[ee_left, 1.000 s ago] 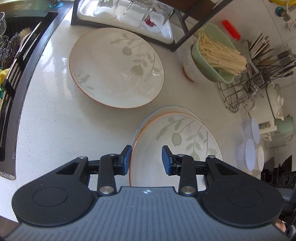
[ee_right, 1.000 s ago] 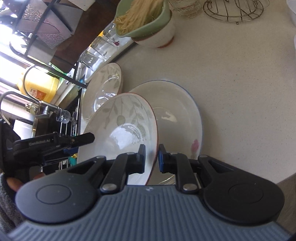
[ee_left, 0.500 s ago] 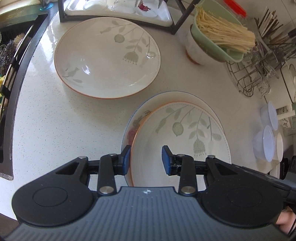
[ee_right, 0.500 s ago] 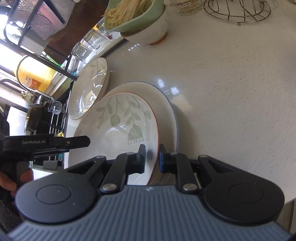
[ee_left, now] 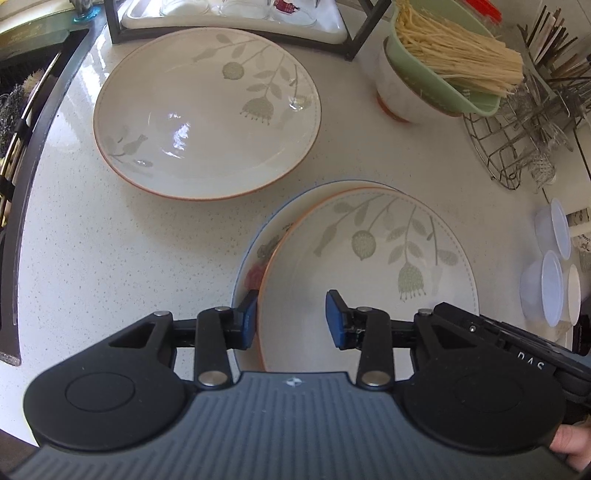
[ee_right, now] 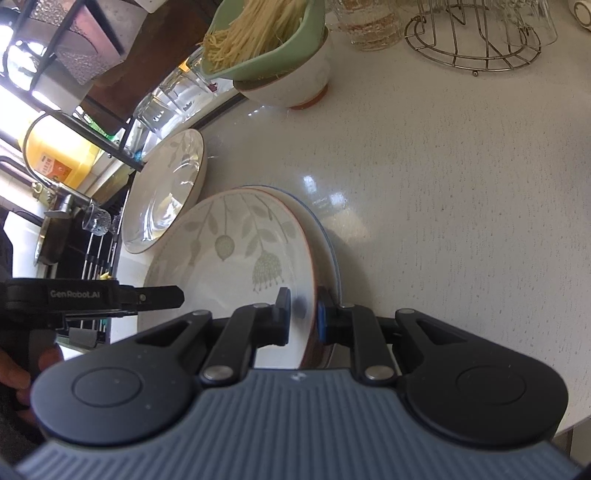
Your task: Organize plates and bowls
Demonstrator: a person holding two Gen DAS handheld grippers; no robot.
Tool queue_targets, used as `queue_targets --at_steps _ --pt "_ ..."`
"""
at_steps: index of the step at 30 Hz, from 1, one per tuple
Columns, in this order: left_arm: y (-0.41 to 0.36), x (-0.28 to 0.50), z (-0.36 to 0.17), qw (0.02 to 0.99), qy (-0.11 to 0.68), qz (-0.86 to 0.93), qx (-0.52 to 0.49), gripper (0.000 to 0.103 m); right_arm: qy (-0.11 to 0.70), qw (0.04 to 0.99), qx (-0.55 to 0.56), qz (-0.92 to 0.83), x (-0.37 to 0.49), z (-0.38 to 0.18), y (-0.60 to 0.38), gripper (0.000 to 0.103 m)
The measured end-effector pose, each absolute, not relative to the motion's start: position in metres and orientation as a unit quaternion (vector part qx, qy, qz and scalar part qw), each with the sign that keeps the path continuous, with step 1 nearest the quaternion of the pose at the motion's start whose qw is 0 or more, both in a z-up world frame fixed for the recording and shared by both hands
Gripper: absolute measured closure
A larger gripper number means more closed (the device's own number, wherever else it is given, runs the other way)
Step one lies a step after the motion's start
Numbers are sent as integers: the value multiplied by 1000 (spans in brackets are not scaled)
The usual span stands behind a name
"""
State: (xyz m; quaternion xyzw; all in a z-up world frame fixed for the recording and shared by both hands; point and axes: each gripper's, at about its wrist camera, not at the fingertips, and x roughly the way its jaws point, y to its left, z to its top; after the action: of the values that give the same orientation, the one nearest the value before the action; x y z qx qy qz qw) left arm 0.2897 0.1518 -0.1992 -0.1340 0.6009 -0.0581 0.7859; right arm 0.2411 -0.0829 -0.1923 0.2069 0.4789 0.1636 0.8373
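Observation:
A cream plate with a leaf pattern and orange rim [ee_left: 369, 266] lies on top of a blue-rimmed plate [ee_left: 255, 258] on the white counter. My right gripper [ee_right: 303, 314] is shut on the near rim of the leaf plate [ee_right: 229, 258], one pad above and one below. My left gripper [ee_left: 291, 321] straddles the opposite rim. Its jaws are opening: the left pad stands just outside the rim and the right pad hangs well inside, not pressing. A second leaf plate [ee_left: 207, 122] lies alone farther back, towards the sink.
A white bowl holding a green colander of noodles [ee_left: 443, 66] stands at the back right, beside a wire rack [ee_left: 517, 147]. Clear plastic tubs [ee_left: 550, 284] sit at the right edge. A black shelf with a tray of glasses [ee_left: 236, 22] is behind, the sink [ee_left: 22, 110] to the left.
The leaf plate has come down from a tilt to lie nearly flat on the blue-rimmed plate. Both grippers moved down with it, and the left jaws have widened a little.

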Motion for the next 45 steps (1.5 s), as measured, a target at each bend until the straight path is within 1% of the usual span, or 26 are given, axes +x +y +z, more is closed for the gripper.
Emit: queue_targets --at_steps 3,7,8,13,17,28,33,38,45 --pt "148 290 -200 786 603 -56 -124 57 477 839 208 158 241 -191 -83 86" --pt "137 292 -200 784 609 -57 -106 41 475 844 195 154 240 -188 -80 86" --pt "135 293 -201 784 610 -55 -104 40 474 845 193 153 240 -187 -80 86" --pt "131 297 -202 783 612 -50 -100 40 466 851 191 149 235 -184 -82 86" --pt "132 292 -197 790 603 -50 -95 40 462 855 192 138 230 -184 -82 89" --pt "156 265 -182 799 583 -51 -142 40 462 859 180 128 230 -184 -75 89" --pt "164 250 -165 802 570 -57 -168 40 454 866 167 128 225 -176 -73 89" --pt "162 238 -147 818 550 -48 -163 40 446 873 150 131 221 -167 -74 90" --pt "154 222 -108 848 505 -45 -153 40 419 883 141 159 208 -130 -77 90"
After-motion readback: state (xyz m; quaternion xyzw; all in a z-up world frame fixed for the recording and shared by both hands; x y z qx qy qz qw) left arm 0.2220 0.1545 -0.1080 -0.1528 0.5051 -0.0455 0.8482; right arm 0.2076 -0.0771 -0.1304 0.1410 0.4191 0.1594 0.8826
